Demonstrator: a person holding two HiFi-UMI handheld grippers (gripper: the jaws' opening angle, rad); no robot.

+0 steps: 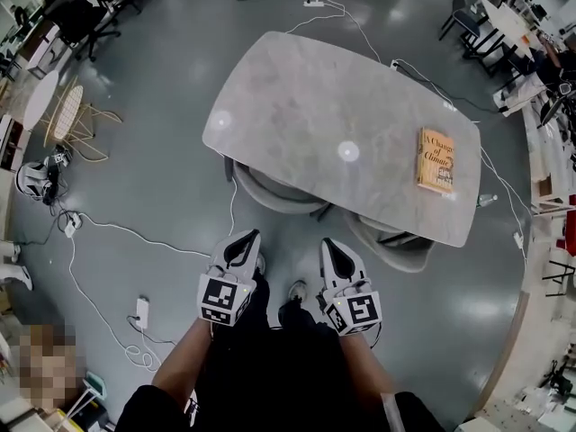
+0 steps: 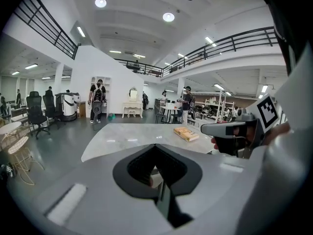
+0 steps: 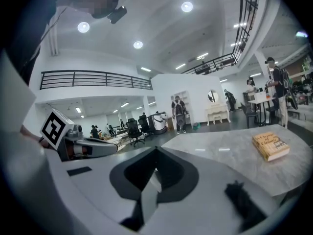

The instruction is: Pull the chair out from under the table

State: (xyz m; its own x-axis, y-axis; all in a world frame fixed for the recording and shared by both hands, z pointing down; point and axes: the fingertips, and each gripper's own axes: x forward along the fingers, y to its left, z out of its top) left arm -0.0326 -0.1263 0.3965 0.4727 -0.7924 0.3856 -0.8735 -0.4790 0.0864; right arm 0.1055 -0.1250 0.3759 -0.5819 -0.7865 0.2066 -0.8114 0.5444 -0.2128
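Bright ceiling lights (image 2: 100, 2) glare off the tabletop (image 1: 297, 106); edges bend fisheye-style.

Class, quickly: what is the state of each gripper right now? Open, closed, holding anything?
Left gripper: closed, holding nothing.
Right gripper: closed, holding nothing.

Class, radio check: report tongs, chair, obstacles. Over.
Left tongs shut, empty; right tongs shut, empty. Chair ahead tucked under table, untouched; second chair likewise. Cable trails left of chair.
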